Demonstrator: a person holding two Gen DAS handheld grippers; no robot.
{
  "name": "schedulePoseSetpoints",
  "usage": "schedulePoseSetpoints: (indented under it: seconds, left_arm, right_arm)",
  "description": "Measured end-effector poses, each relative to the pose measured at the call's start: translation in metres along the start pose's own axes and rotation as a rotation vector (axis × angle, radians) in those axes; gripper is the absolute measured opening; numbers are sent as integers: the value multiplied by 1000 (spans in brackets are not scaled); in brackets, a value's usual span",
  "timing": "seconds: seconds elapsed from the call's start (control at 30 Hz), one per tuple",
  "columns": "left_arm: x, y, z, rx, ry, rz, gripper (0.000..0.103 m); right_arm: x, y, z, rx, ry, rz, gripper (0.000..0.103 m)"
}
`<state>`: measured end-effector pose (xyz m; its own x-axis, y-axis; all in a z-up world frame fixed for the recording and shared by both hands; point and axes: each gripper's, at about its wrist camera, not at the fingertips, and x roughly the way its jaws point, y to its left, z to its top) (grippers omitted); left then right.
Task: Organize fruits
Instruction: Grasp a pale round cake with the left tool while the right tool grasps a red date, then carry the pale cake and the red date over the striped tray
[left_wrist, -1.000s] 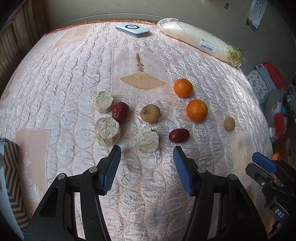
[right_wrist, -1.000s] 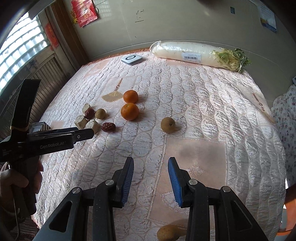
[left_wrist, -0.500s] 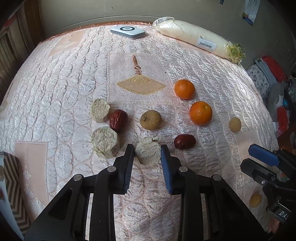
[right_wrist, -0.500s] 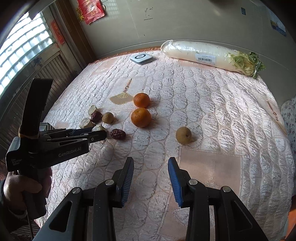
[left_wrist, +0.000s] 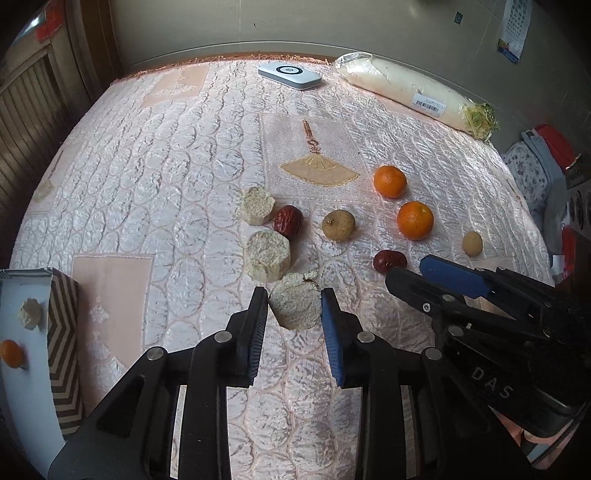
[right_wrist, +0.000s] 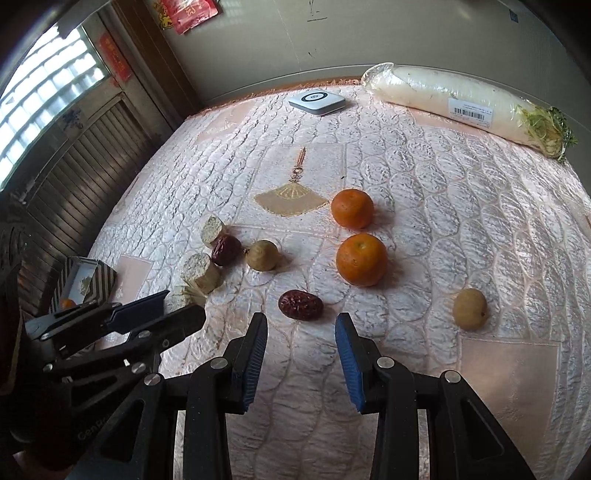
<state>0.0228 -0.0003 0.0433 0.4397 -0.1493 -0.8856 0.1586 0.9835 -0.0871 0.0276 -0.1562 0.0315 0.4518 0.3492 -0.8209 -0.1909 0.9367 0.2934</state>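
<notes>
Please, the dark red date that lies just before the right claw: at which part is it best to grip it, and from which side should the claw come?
Grip the red date across its short middle, coming steeply from above on the near side. It lies flat, long axis left to right, with free cloth all around. The right claw stands open, probably wide enough.

Fruit-strewn quilted pink bedspread (left_wrist: 192, 155)

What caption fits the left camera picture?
Left gripper shut on a pale crumbly round chunk above the pink quilted cloth.
</notes>
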Motion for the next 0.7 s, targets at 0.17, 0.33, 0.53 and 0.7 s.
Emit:
schedulePoseSetpoints:
  seconds: [0.17,0.33,0.53,0.7]
  left_arm:
    - [-7,13,-4,-25,-4,10,28]
    - [-12,22,-7,-41,-3,15,28]
    - [-21,32,-10,-61,-17,15,28]
    - [-32,42,-12,-78,-33,26,28]
  right_arm:
    - [15,11,6,-4,15,-25,36]
    - [21,9,7,-11,12,-60,27]
    - [11,11,6,-53,16,-60,26]
    - [-10,26,1,-109,-6,-61,26]
